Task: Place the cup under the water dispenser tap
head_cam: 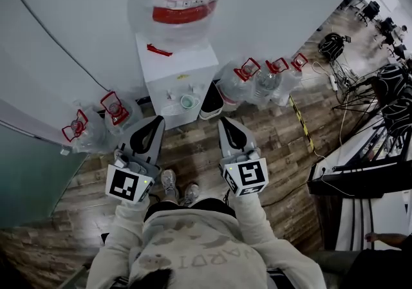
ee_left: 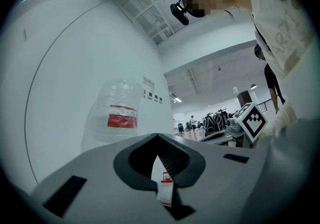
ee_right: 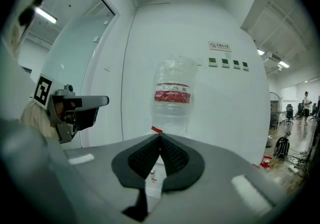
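Both the left gripper (head_cam: pixel 156 124) and right gripper (head_cam: pixel 226 124) face the water dispenser (head_cam: pixel 177 69), fingers pressed together, empty; a pale green cup (head_cam: pixel 188 101) sits at its front.

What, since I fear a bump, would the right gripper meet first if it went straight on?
Probably the water dispenser, its white front below the bottle; the right gripper, shut, lines up with it, though depth is unclear.
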